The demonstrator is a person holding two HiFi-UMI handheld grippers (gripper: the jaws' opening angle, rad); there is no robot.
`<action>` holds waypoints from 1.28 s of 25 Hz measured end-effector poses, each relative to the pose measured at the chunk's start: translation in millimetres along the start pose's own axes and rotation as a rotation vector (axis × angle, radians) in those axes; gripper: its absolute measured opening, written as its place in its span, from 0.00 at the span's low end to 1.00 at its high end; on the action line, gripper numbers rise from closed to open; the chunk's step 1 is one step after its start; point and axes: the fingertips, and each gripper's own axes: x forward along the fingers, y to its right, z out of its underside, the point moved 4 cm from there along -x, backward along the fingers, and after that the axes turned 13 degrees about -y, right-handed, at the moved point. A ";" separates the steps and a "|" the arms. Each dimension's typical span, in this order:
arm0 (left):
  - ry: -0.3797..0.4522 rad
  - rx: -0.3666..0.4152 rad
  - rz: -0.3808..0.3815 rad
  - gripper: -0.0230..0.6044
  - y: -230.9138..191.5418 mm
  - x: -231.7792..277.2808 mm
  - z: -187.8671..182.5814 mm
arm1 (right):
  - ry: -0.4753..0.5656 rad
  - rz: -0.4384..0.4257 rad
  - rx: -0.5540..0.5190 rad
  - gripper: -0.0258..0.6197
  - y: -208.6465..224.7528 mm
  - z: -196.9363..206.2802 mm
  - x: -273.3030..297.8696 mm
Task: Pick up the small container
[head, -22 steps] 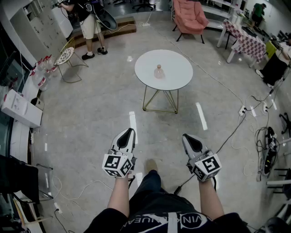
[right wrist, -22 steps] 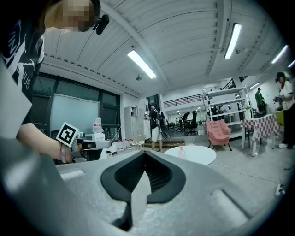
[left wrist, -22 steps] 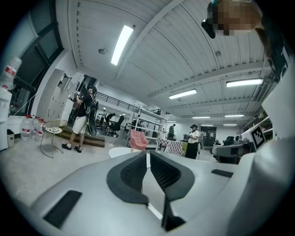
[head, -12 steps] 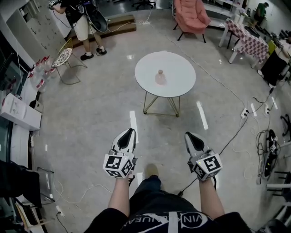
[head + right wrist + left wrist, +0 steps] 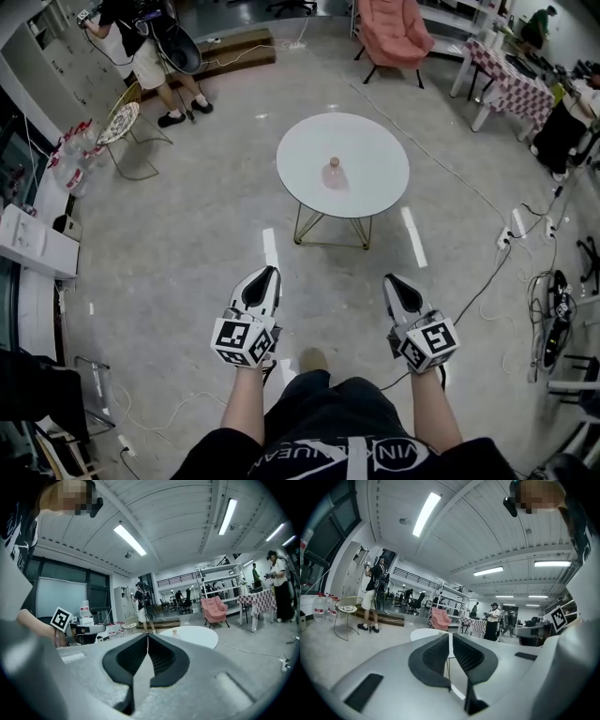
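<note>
Nearest the camera, the person's 2 forearms hold the grippers side by side above their own legs. The left gripper (image 5: 264, 275) has its jaws together with nothing between the pads, and the right gripper (image 5: 395, 282) is likewise closed and empty. Both point roughly forward, well short of anything to grasp. Just beyond them, 2 white strips (image 5: 270, 247) mark the grey floor, and a dark cable (image 5: 480, 272) runs from near the person's right foot out to a power strip at the right. Farther on stands the round white table (image 5: 375, 150) on thin gold wire legs. The small container (image 5: 334, 170), a pale pinkish bottle-like thing, stands upright near the table's centre with nothing around it. Behind the table are a pink armchair (image 5: 394, 33) and, at the far left, a bystander (image 5: 141, 42) beside a wire chair (image 5: 122, 120). The task looks barely begun, since the table is still to be approached. The cable could catch a foot on the way. Jaws left closed on arrival would nudge the narrow container over, and it would likely roll on the smooth top. A knock against the light legs could topple it too.
</note>
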 end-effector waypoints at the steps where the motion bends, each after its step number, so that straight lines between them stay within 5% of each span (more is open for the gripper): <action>1: -0.007 0.002 0.007 0.08 -3.3 3.3 0.1 | 0.000 -0.002 0.005 0.05 -0.2 0.3 4.5; 15: -0.059 -0.037 0.085 0.08 -19.5 47.9 -1.8 | -0.028 -0.027 0.060 0.07 26.1 -0.1 46.0; 32: -0.101 -0.103 0.078 0.08 -89.4 132.5 -23.5 | -0.099 -0.042 0.060 0.07 85.5 -31.9 160.5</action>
